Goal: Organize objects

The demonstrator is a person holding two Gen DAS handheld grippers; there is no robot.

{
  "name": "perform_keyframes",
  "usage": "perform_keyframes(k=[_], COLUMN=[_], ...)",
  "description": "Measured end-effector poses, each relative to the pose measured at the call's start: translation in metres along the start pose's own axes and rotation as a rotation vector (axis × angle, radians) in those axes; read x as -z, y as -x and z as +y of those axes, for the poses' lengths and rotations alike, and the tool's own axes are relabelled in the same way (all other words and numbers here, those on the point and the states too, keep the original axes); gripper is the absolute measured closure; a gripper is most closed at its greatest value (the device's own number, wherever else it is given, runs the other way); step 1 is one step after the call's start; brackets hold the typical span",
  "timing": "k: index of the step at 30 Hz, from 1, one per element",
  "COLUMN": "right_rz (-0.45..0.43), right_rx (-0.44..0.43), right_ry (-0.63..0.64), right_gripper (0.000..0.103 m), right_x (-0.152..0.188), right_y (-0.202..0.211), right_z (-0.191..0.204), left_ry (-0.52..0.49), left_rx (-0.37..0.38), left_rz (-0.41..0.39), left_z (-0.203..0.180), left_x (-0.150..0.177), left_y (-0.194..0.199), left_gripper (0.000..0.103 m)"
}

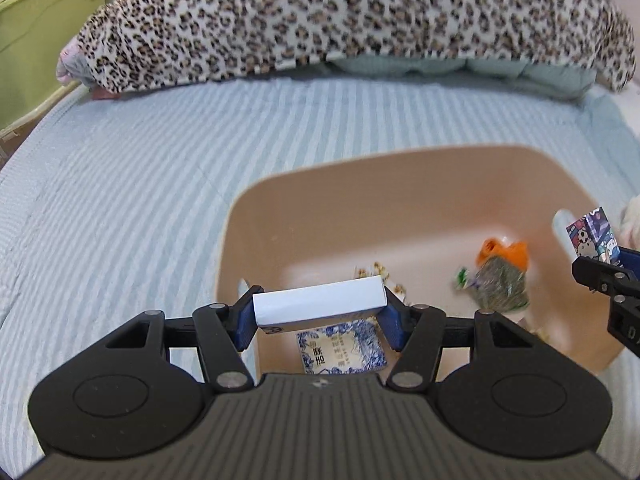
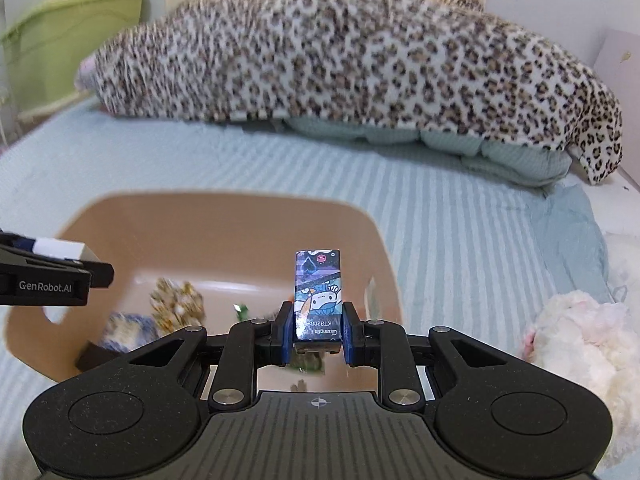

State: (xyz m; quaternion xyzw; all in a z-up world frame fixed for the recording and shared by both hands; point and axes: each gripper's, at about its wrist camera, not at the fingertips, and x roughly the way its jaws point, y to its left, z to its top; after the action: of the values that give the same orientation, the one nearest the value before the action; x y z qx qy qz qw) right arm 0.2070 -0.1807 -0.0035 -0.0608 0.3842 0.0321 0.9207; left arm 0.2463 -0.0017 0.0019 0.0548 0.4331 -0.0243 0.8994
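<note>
A beige plastic bin [image 1: 400,184] stands on the striped bed; it also shows in the right wrist view [image 2: 224,216]. My left gripper [image 1: 320,312] is shut on a white box [image 1: 320,300], held crosswise above the bin's near-left part. My right gripper [image 2: 318,340] is shut on a cartoon-printed box [image 2: 319,292], upright above the bin; it shows at the right edge of the left wrist view [image 1: 592,236]. Inside the bin lie a blue-and-white patterned packet [image 1: 344,346], an orange-topped green packet [image 1: 502,276] and a yellowish floral packet [image 2: 176,300].
A leopard-print blanket [image 1: 340,20] lies over a pale green quilt [image 2: 460,140] at the far end of the bed. A white plush toy [image 2: 580,340] lies right of the bin. A green cabinet [image 1: 36,40] stands at the far left.
</note>
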Motion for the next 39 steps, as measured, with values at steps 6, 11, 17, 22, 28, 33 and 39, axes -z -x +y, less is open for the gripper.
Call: perform_keyframes(k=[6,11,17,22,28,33,39], right_rz=[0.091,0.044,-0.012,-0.015,-0.026,-0.039,-0.062], right_rx=[0.002,0.021,0.022,0.026,0.023,0.024,0.027], right_ry=[0.030,0.038,0.018,0.008,-0.021,-0.027,-0.037], right_gripper=[0.070,0.039,0.023,0.022,0.022,0.022,0.022], right_x=[0.009,0.008,0.008,0.016,0.031,0.044,0.054], right_y=[-0.021,-0.002,0.043,0.073,0.107,0.133,0.165], right_z=[0.010,0.011,0.001,-0.002,-0.001,0.005,0.013], left_ry=[-0.009,-0.010,-0.009,0.001,0.014,0.013,0.005], left_rx=[0.023,0.033,0.041,0.048,0.076,0.087,0.104], left_rz=[0.052,0.034,-0.002,-0.031,-0.040,-0.050,-0.052], left_z=[-0.005,-0.010,-0.008,-0.006,-0.001,0.001,0.002], left_x=[0.009,0.012,0.015,0.019,0.034,0.049,0.072], left_y=[-0.013,0.002,0.034,0.065,0.098,0.120,0.143], left_gripper=[0.040,0.024,0.017,0.011,0.011,0.011,0.011])
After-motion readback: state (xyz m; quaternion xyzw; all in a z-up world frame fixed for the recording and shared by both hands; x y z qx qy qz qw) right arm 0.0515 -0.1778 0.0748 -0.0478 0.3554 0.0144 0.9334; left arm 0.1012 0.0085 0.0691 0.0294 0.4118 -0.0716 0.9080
